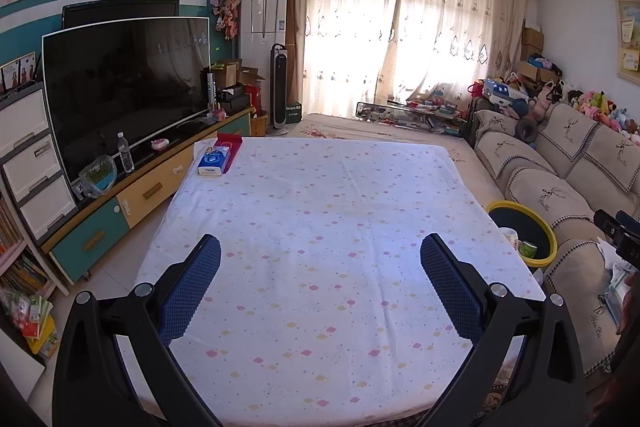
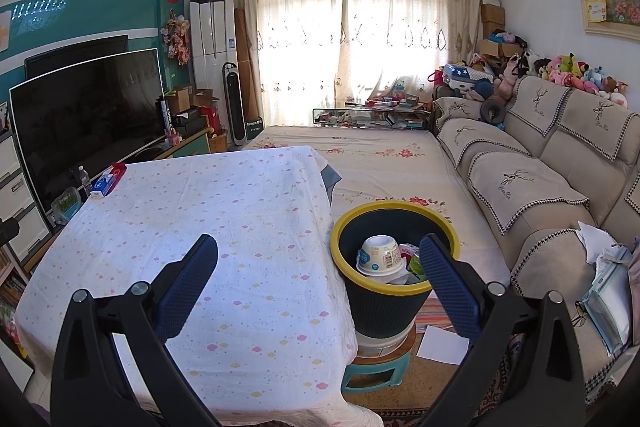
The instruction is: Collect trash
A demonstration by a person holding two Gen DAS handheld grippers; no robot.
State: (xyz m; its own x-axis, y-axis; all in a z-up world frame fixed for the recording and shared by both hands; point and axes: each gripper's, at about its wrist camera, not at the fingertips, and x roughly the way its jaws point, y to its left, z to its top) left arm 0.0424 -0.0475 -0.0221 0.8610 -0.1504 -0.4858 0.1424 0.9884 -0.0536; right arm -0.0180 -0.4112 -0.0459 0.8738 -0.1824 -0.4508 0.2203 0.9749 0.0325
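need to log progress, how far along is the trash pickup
Looks nearly done: a paper bowl and other scraps sit in the yellow-rimmed bin. The left gripper and right gripper are open and empty. On the tablecloth only a tissue pack remains.

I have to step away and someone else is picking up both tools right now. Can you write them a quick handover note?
Left tool: open, empty, over the table.
Right tool: open, empty, at the table's right edge beside the bin.
Trash bin: dark with a yellow rim, on a small stool right of the table. It already holds a white cup and other wrappers.
Table: no loose trash visible; only a tissue pack and a red box at the far left corner.
Left: possibly the white paper on the floor near the stool.
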